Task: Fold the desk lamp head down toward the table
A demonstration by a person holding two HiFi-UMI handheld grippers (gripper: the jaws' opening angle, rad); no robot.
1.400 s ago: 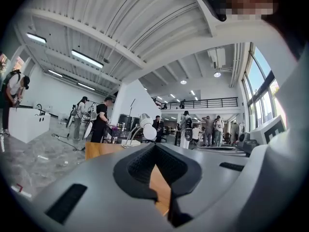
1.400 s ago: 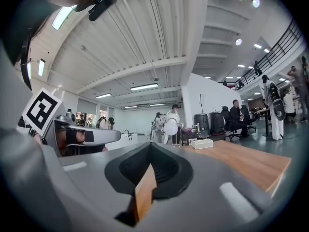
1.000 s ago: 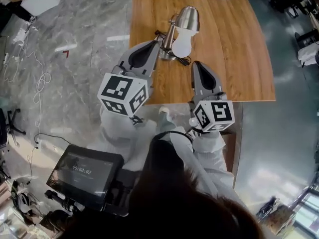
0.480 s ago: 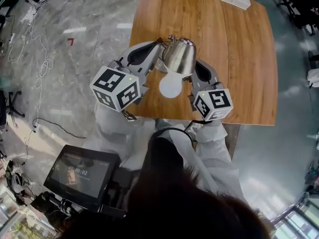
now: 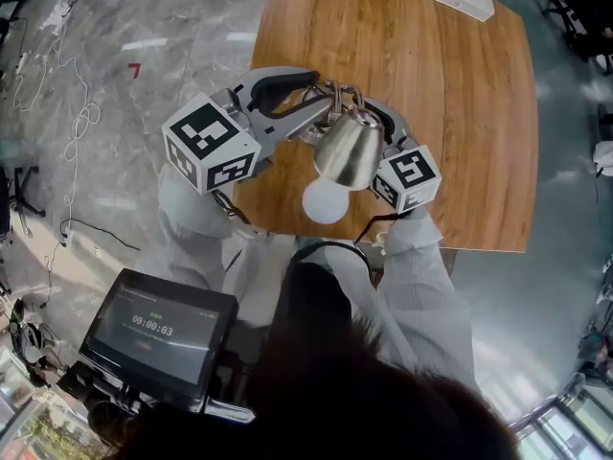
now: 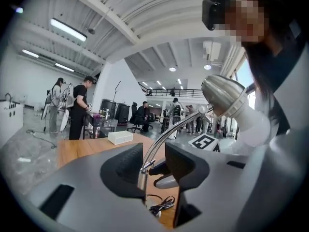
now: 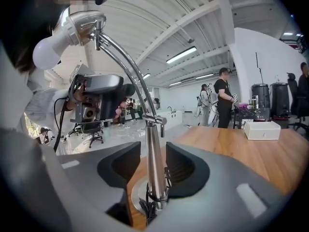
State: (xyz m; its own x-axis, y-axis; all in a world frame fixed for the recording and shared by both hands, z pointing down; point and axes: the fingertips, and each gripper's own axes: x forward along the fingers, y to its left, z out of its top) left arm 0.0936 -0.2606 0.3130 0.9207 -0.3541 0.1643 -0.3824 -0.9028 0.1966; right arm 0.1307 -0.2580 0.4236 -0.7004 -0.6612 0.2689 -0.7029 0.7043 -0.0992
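Both claws have moved in around the desk lamp (image 5: 347, 147) at the desk's (image 5: 460, 113) near edge. Our left claw (image 6: 154, 151) is opening about its curved neck (image 6: 158, 138), our right claw (image 7: 153, 153) about its post (image 7: 155, 175); neither grips. We judge the steel slick and the bulb (image 5: 326, 201) fragile: brace the post, bend the neck.

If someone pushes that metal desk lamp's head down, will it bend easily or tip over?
The desk lamp probably bends only at its joint; the metal stem looks rigid. Its round base looks small under that overhanging head, so it may tip unless steadied. The bare bulb is likely fragile.
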